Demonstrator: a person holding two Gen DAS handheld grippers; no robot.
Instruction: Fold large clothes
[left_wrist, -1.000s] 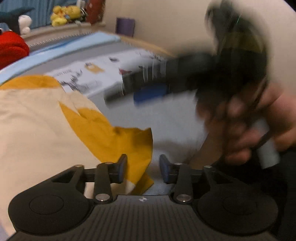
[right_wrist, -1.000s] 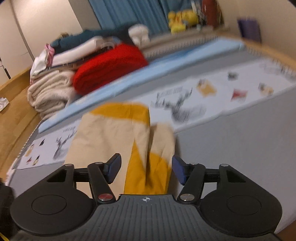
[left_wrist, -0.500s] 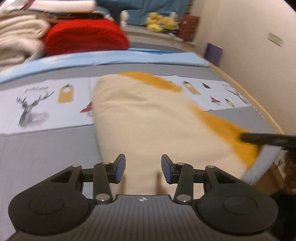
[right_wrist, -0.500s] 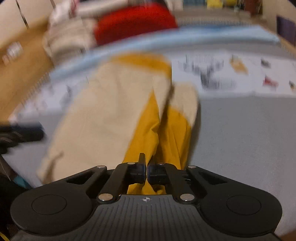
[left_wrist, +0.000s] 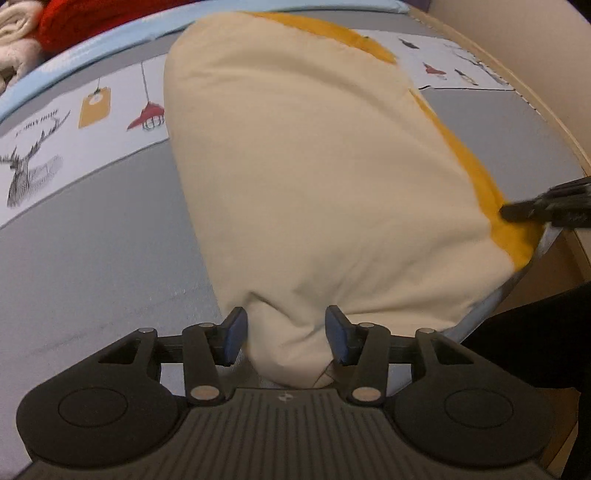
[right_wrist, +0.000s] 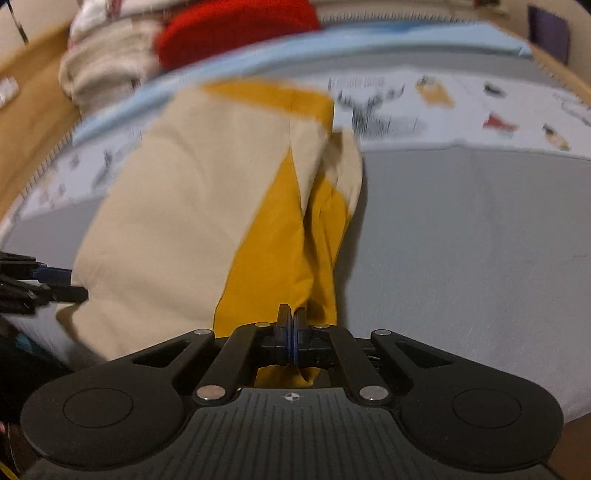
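A large cream garment (left_wrist: 314, 166) with mustard-yellow panels (right_wrist: 273, 236) lies spread on the grey bed cover (left_wrist: 92, 258). My left gripper (left_wrist: 284, 325) points down at its near cream corner. Its jaws are opening, and a bulge of cream cloth sits between the blue pads (left_wrist: 232, 332) without being pinched. My right gripper (right_wrist: 291, 321) is shut on the garment's mustard near edge. In the left wrist view the right gripper (left_wrist: 517, 212) shows at the mustard corner on the right. In the right wrist view the left gripper (right_wrist: 66, 284) shows at the cream corner on the left.
Folded clothes are stacked at the head of the bed: a red knit (right_wrist: 236, 29) and cream towels (right_wrist: 107, 70). A light blue sheet (right_wrist: 369, 40) and a white printed band with a deer (left_wrist: 33, 166) cross the cover. A wooden bed edge (left_wrist: 546, 92) runs along the right.
My right gripper closed on the mustard edge and sank. My left gripper swung away from the right hand and came down over the cream corner, which now sits between its jaws.
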